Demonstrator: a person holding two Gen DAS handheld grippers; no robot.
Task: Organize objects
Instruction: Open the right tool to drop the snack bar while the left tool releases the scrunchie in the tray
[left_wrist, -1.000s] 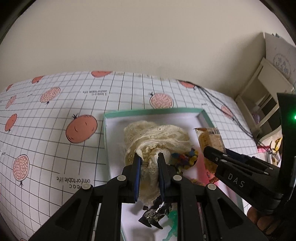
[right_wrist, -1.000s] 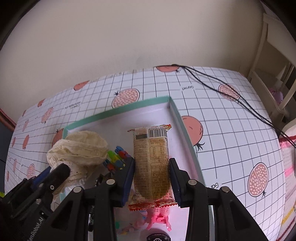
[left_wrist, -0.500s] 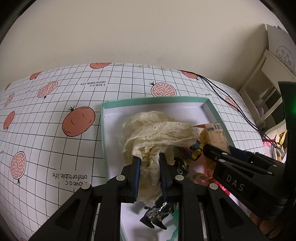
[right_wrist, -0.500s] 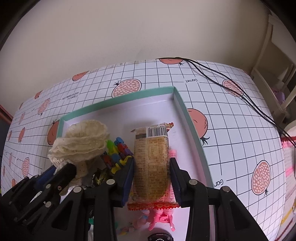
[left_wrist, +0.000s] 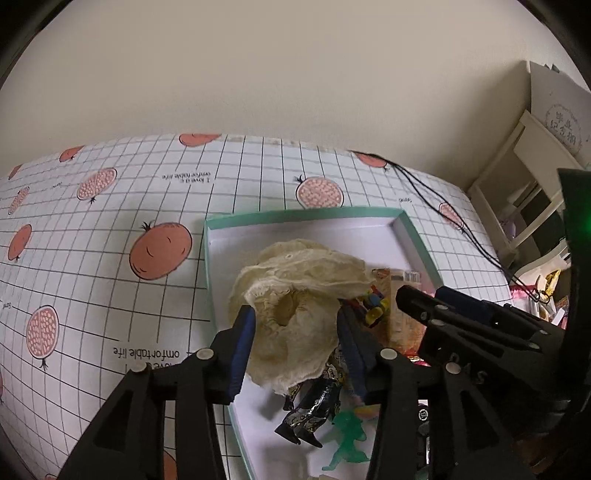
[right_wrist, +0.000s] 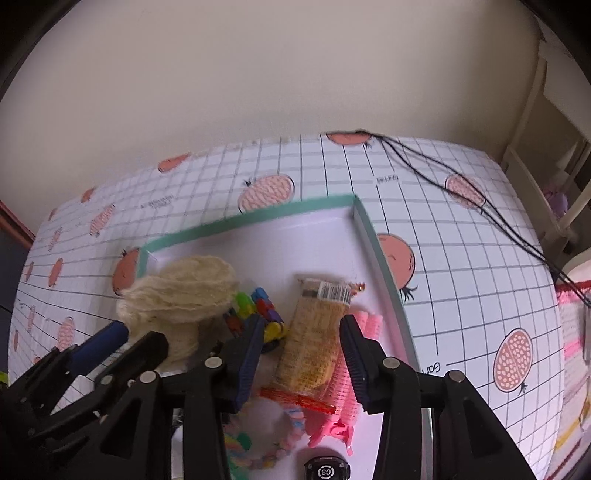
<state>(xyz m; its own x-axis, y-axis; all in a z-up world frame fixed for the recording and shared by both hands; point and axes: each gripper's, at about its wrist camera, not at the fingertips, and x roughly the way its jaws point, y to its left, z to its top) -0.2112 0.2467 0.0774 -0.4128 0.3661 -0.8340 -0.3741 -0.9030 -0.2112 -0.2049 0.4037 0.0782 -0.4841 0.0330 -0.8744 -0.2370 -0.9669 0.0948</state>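
Both claws (left_wrist: 293, 325) (right_wrist: 301, 339) now apart, crinkly wrapper (right_wrist: 314, 339) loose.

The surface (left_wrist: 110, 229) wears a white grid-lined cloth printed with orange fruit, cut pomegranates and small lines of lettering, running back to a plain cream wall. Sitting flat on it is a shallow box (left_wrist: 303, 216) with a mint-green rim and white inside, its near part crowded with items. Thin black cables (right_wrist: 461, 177) trail across the far right corner of the cloth and off the edge
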